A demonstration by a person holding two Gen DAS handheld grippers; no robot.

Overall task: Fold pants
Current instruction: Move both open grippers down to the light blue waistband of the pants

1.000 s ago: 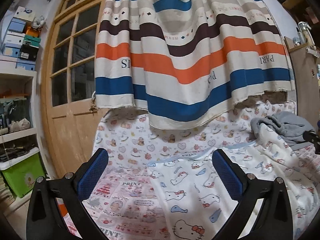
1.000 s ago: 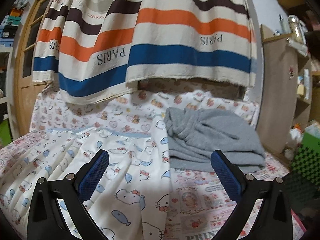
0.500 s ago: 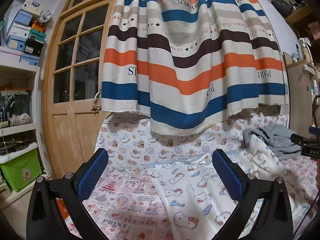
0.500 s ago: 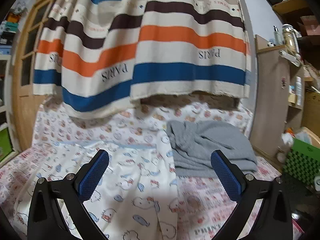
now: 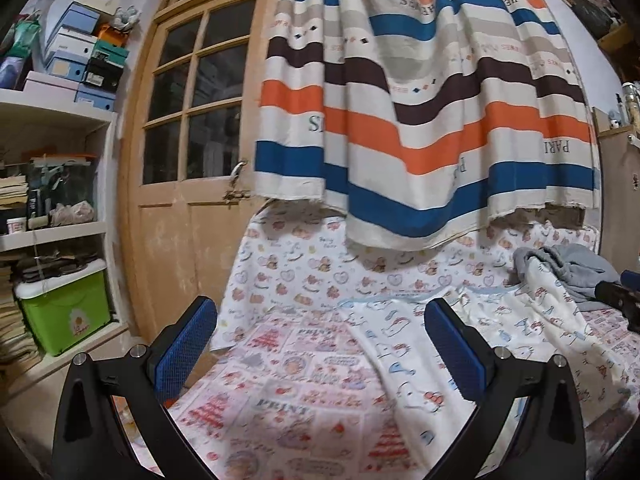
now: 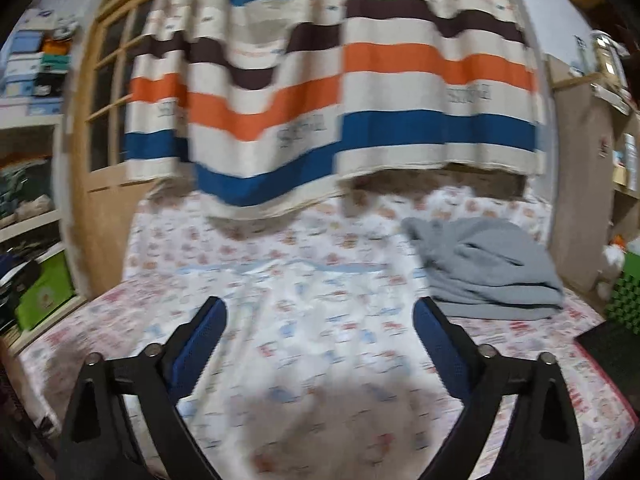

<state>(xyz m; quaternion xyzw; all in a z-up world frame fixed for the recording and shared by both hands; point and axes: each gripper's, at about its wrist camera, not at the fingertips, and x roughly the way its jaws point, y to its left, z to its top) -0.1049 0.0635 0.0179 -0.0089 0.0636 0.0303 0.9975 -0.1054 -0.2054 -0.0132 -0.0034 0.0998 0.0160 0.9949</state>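
Two grippers hover above the bed [image 5: 280, 364], both spread wide and holding nothing. We see the white printed pants [image 5: 404, 344] lying flat on the bed, waistband toward the striped curtain [image 5: 420, 120] and legs running back toward us. Our left gripper [image 5: 320, 354] sits over the pants' left edge, clear of the cloth. In the blurred right view, our right gripper [image 6: 320, 344] hangs over the middle of the pants [image 6: 320, 320], not touching. Right of the pants on the bed lies a gray folded garment [image 6: 488, 268].
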